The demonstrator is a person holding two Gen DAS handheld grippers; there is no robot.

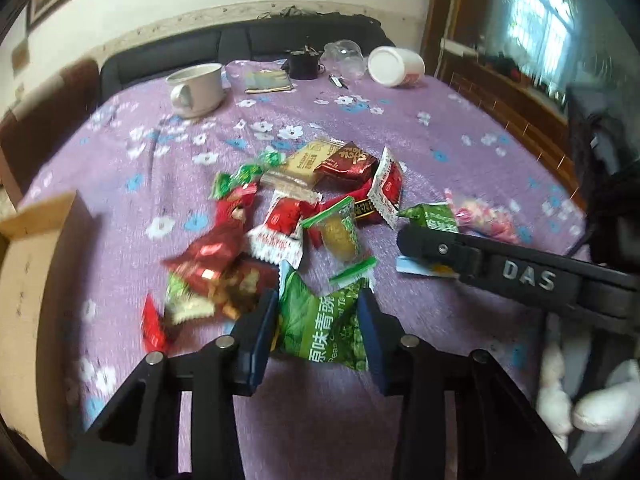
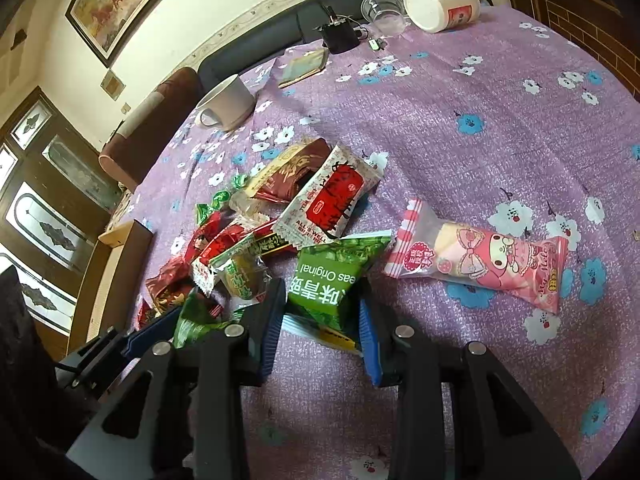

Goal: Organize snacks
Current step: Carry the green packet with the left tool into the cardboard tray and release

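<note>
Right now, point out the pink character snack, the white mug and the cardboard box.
pink character snack (image 2: 500, 258): right wrist view, on the printed wrapper's middle.
white mug (image 1: 198, 88): left wrist view, on its outer wall.
cardboard box (image 1: 28, 280): left wrist view, on its side panel.

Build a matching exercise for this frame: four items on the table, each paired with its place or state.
1. green pea packet
2. pink character snack
3. white tub
4. cardboard box

a. lying tipped on its side at the far edge
b. between the right gripper's fingers
c. open, at the table's left edge
d. alone, right of the pile

Pairs: 1-b, 2-d, 3-a, 4-c
</note>
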